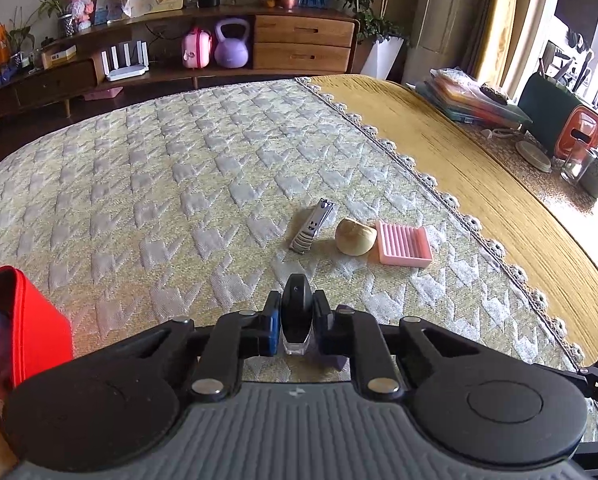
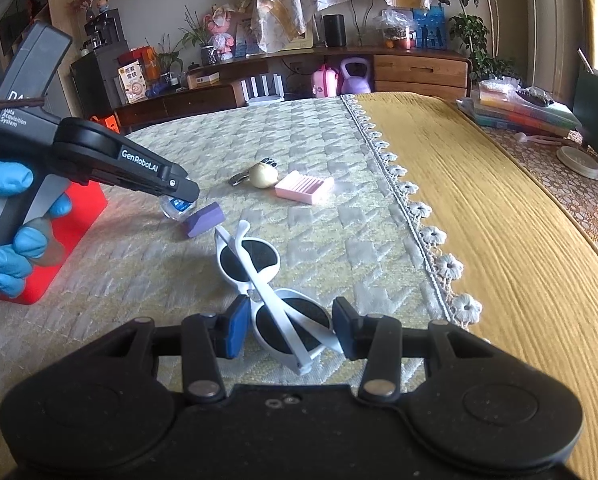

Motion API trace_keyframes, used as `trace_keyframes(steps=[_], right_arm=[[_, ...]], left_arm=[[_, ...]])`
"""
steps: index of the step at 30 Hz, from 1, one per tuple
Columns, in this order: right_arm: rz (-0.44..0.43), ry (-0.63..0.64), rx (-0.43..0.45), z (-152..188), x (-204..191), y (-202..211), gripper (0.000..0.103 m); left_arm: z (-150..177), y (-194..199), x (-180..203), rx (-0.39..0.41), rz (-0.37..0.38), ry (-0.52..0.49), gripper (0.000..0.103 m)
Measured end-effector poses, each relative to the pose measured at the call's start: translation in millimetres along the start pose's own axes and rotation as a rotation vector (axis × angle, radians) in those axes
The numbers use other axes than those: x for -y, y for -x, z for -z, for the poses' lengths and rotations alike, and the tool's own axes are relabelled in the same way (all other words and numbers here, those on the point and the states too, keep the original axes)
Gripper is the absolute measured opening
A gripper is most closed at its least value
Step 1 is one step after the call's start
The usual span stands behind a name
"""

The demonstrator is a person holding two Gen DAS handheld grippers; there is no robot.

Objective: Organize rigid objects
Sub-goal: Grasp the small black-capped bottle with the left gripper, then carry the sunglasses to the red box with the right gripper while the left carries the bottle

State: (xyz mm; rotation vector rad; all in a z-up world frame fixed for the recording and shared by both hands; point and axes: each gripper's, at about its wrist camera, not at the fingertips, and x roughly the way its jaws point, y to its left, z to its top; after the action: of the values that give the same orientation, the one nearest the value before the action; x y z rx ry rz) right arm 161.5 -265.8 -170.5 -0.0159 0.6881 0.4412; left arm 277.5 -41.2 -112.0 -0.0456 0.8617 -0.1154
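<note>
My left gripper [image 1: 295, 322] is shut on a small black-capped clear bottle [image 1: 295, 316], held just above the quilted cloth; it also shows in the right wrist view [image 2: 177, 204]. A purple block [image 2: 203, 220] lies beside it. Ahead lie a nail clipper [image 1: 311, 226], a beige round object [image 1: 356, 236] and a pink ridged soap dish [image 1: 404, 243]. My right gripper [image 2: 287, 330] is open around the near lens of white sunglasses [image 2: 267, 280] lying on the cloth. A red box [image 1: 31, 320] stands at the left, with a purple toy inside.
The quilted cloth [image 1: 179, 184] meets a yellow tablecloth [image 1: 479, 168] along a lace edge. Books [image 1: 471, 100], a lid, a jar and an orange appliance sit at the far right. A wooden sideboard [image 1: 299, 44] stands behind the table.
</note>
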Motion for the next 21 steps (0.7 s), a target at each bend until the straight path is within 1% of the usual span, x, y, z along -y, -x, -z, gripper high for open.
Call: trace_keyframes(steps=[6,11,21], right_arm=[[-0.009,-0.01,0.022,-4,-7,13,0.044],[-0.022,-0.001,0.051,-9,-18,30,0.044],[-0.078,0.015,0.097,-21,-49,63,0.044]], left_arm=[[3,25,-4,-0.006,0.012,0.03,0.015],[10,49,-11,-0.02,0.0,0.06,0.015],[25,111,-31,0.012,-0.036,0.083,0.016]])
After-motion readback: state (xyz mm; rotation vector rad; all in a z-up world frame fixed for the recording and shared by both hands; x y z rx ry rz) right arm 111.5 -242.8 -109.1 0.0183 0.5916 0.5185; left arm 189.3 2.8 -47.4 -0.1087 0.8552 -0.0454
